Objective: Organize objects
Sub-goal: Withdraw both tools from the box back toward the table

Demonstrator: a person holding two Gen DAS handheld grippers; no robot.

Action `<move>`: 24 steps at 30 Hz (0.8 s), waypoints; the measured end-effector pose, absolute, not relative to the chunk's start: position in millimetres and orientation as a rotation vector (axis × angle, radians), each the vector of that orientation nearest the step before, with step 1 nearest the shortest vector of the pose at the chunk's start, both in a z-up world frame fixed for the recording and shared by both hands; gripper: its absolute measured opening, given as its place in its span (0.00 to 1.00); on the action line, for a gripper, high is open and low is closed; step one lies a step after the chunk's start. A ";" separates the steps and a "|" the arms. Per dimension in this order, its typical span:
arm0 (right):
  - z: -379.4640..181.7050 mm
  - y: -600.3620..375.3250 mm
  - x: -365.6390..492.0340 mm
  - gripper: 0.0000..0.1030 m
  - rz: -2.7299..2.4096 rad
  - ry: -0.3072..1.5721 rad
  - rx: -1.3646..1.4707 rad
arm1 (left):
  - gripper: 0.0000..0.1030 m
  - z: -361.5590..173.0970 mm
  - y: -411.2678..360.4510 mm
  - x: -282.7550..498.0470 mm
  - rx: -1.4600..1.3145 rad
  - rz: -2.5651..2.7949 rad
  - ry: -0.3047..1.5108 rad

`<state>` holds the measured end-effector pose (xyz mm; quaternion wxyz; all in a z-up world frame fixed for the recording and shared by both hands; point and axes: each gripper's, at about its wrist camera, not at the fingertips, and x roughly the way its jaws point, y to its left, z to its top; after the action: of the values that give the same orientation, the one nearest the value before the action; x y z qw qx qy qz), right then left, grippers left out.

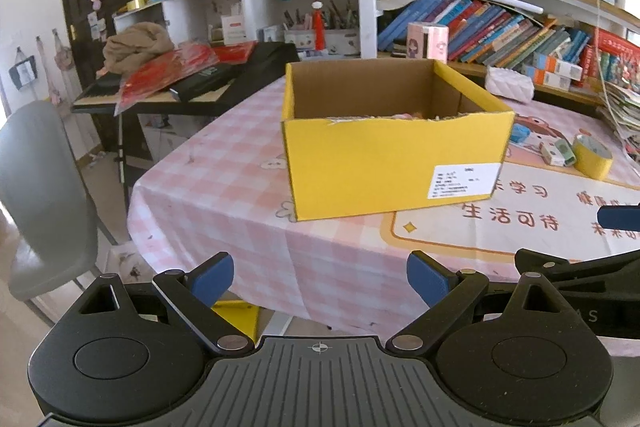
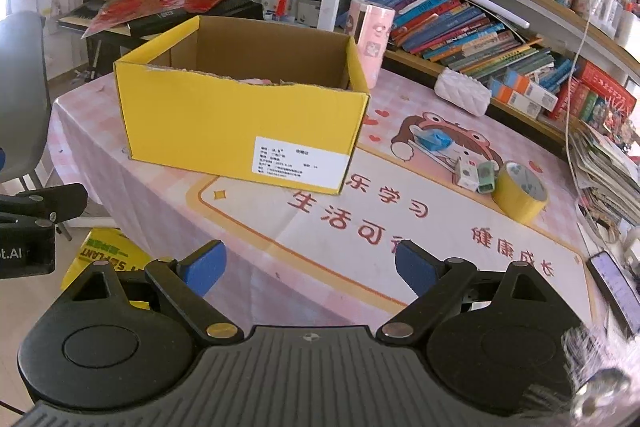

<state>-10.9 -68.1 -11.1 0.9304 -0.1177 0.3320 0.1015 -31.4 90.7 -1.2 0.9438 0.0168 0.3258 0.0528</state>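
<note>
An open yellow cardboard box (image 1: 384, 163) stands on the pink checked table (image 1: 224, 187); it also shows in the right wrist view (image 2: 240, 131). Something pink lies inside it, mostly hidden. To its right lie a yellow tape roll (image 2: 520, 193), a small white box (image 2: 467, 175), a green item (image 2: 488, 177) and a blue object (image 2: 434, 141). My left gripper (image 1: 320, 277) is open and empty, at the table's near edge in front of the box. My right gripper (image 2: 310, 267) is open and empty over the table's front, right of the left one.
Bookshelves (image 2: 480, 27) full of books run behind the table. A pink cylinder (image 2: 370, 39) and a white quilted pouch (image 2: 462, 91) stand behind the box. A phone (image 2: 616, 291) lies at the right edge. A grey chair (image 1: 40, 195) and a keyboard stand (image 1: 192, 83) are at left.
</note>
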 end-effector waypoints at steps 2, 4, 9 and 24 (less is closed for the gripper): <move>-11.7 -70.8 -13.9 0.89 0.195 0.683 -0.235 | 0.93 -2.0 88.2 -31.6 0.040 0.094 0.667; -12.1 -74.4 -16.8 0.89 0.179 0.687 -0.228 | 0.93 -2.5 86.5 -32.0 0.043 0.080 0.669; -12.9 -84.0 -24.4 0.89 0.141 0.693 -0.212 | 0.93 -4.3 78.7 -33.5 0.049 0.043 0.670; -15.5 -128.5 -38.9 0.89 -0.005 0.732 -0.109 | 0.93 -6.4 43.9 -30.1 0.100 -0.124 0.670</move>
<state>-38.9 -128.5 -15.5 0.9324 -0.0534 0.3575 -0.0022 -30.1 43.9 -6.4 0.9414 0.0489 0.3282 -0.0606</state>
